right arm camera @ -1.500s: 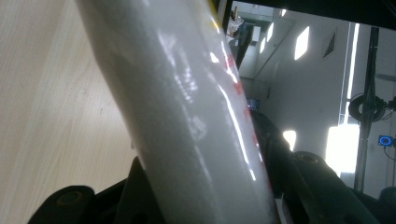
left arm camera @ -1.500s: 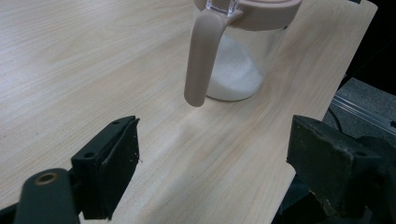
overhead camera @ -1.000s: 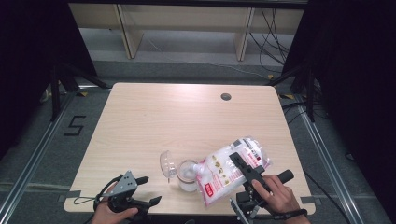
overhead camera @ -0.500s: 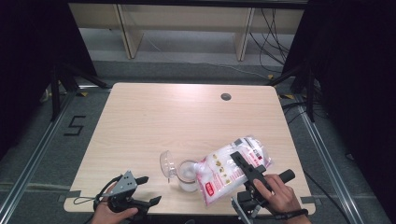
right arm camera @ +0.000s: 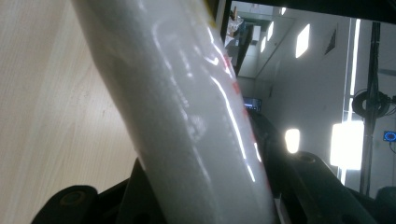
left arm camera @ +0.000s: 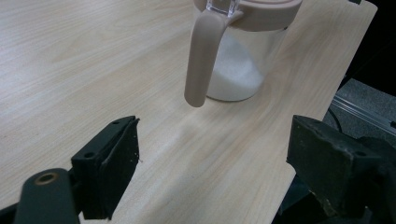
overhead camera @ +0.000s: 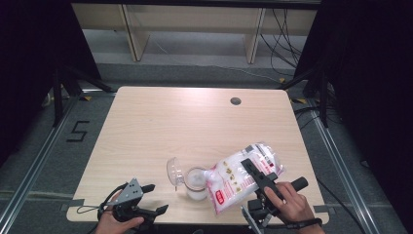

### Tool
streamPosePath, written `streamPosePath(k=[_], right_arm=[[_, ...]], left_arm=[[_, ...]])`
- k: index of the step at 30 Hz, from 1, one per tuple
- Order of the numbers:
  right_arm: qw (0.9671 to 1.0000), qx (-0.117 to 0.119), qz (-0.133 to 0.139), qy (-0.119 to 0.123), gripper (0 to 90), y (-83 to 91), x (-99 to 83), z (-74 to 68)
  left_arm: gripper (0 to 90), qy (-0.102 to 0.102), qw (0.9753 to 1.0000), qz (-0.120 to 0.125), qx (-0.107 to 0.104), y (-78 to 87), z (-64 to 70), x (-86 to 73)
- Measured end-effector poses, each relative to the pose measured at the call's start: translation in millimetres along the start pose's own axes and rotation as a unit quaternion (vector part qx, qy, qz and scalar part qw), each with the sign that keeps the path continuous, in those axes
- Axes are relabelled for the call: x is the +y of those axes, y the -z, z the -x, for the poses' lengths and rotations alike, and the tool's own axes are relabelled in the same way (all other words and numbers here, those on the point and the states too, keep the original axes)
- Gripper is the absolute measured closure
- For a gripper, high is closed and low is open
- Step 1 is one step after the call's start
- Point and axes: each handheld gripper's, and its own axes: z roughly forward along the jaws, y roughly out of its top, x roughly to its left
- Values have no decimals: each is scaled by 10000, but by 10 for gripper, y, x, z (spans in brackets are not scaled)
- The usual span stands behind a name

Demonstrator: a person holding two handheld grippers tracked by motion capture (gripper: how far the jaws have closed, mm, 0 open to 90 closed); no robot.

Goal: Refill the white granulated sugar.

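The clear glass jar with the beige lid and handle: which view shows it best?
The left gripper view: the clear glass jar is close, its beige handle and white powder plain. The high view shows it small, partly behind the white plastic bag. The right gripper view shows the bag.

- One desk, pale wood.
- One round hole in it, near the far edge.
- One jar on the desk, white grains inside.
- One lid on that jar, flipped open.
- One handle on the jar, beige.
- One bag, white with red print, tilted over the jar.
- Two tools: the left tool, jaws spread with nothing between them, and the right tool, clamped on the bag.
- Two hands: the left hand and the right hand, one per tool.
- One floor mark, a "5", left of the desk.
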Motion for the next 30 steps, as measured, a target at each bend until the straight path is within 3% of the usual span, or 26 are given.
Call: streamPosePath(k=[1,3,4,5,6,9,11,12,14,15,18,19,22,23,25,30], right_arm=[[10000,27,-11,-78,652,2,5,-7],[10000,-38,46,-13,652,5,15,15],[9998,-15,-4,-208,652,15,20,-5],[9999,-21,44,-100,652,14,24,22],[9999,-51,56,-131,652,16,23,27],[9999,-52,33,-124,653,20,9,35],[9999,-79,41,-105,653,13,-5,32],[9997,-16,-44,-254,653,17,-15,3],[9999,-68,9,-117,653,14,-25,20],[9999,-58,-6,-140,653,18,-29,17],[9994,4,-101,-338,653,36,-34,-5],[9999,-68,-9,-120,653,30,-31,32],[9997,-55,18,-224,653,26,-21,26],[9998,-116,37,-132,653,29,-18,44],[9990,-31,-68,-431,653,38,-19,5],[9998,-97,0,-154,654,29,-30,40]], left_arm=[[166,-9,10000,-14,12,1,0,0],[166,-98,9999,-101,60,7,-15,2],[166,-101,9999,-103,58,7,-15,1],[166,-98,9999,-100,53,7,-14,2],[166,9,10000,3,-19,-1,6,-1],[166,-1,10000,6,-16,0,-2,-1],[166,-55,10000,18,-31,2,-8,0],[166,-95,9999,44,-44,-2,-12,3],[166,-95,9999,24,-25,-2,-11,3],[166,-222,9997,-83,30,11,-27,6],[166,19,10000,20,-36,0,1,-2],[166,-64,10000,25,-37,5,-8,2],[166,-73,9999,67,-41,3,-13,-1],[166,-50,9999,89,-45,0,-9,-1],[166,-90,9999,60,-46,3,-12,0],[166,-80,9999,60,-44,-1,-11,-1]])
